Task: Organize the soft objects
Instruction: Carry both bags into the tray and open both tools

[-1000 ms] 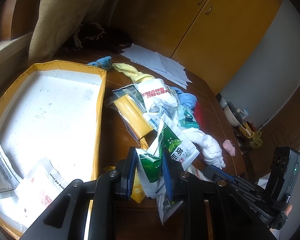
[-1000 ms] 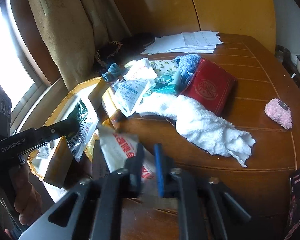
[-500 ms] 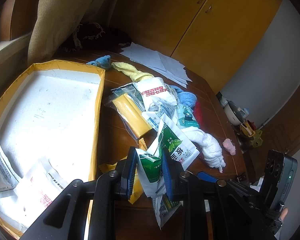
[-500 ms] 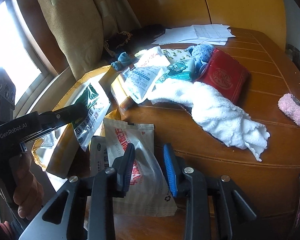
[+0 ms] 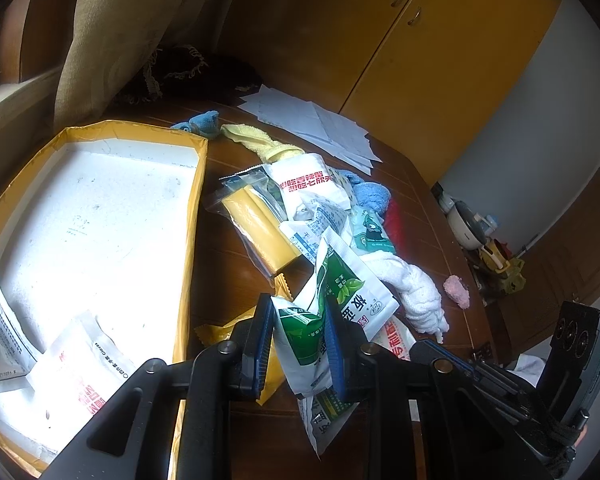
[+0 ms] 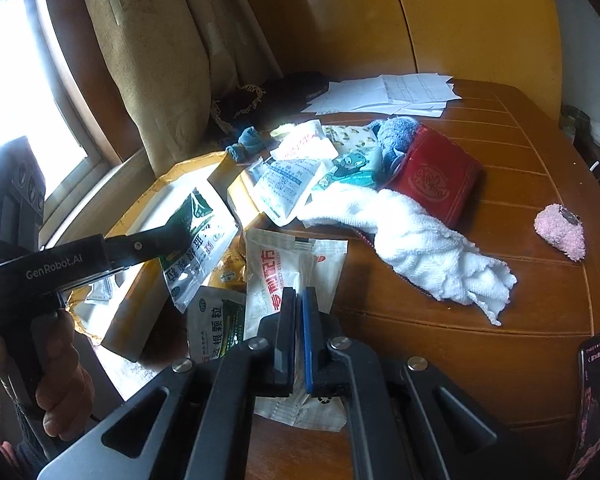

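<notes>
My left gripper [image 5: 300, 322] is shut on a green-and-white sachet [image 5: 332, 288] and holds it above the table, beside the yellow-rimmed box [image 5: 188, 248]; it shows in the right wrist view too [image 6: 198, 236]. My right gripper [image 6: 299, 300] is shut on a white packet with red print [image 6: 288, 264] that lies on the wooden table [image 6: 480, 336]. A white towel [image 6: 424, 252], a red pouch [image 6: 436, 176], blue cloths [image 6: 396, 132] and more sachets [image 6: 288, 184] lie in a heap behind it.
The box holds white packets [image 5: 80, 368] at its near end. A pink fuzzy item [image 6: 560, 232] lies at the right of the table. Papers [image 6: 388, 94] lie at the far edge, a curtain [image 6: 156, 60] hangs behind. A phone [image 6: 598, 392] sits at the right edge.
My right gripper, open over the white packet half a second ago, has closed on it. My left gripper still holds the green sachet and has shifted only slightly.
</notes>
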`<action>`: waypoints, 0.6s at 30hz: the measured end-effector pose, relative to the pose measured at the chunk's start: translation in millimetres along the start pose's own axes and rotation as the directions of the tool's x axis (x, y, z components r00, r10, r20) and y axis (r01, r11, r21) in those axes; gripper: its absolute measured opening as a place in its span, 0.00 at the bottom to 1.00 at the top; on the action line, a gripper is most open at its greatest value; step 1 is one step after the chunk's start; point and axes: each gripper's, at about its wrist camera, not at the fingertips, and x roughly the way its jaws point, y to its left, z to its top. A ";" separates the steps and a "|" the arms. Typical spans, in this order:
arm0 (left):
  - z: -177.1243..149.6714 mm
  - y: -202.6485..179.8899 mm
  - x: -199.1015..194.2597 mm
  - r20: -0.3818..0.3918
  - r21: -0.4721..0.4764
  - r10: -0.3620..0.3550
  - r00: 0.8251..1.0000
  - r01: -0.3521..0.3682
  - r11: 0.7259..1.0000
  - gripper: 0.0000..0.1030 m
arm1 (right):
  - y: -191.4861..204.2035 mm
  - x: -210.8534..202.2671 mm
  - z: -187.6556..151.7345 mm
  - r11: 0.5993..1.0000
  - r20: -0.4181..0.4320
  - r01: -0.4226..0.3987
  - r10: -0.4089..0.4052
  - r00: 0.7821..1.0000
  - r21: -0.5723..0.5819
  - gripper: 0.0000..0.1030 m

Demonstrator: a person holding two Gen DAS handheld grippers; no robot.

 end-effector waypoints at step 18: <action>8.7 13.5 -46.3 0.070 -0.052 -0.046 0.997 0.049 0.997 0.24 | 27.6 -24.7 12.8 0.991 0.131 -0.134 0.130 0.983 0.022 0.03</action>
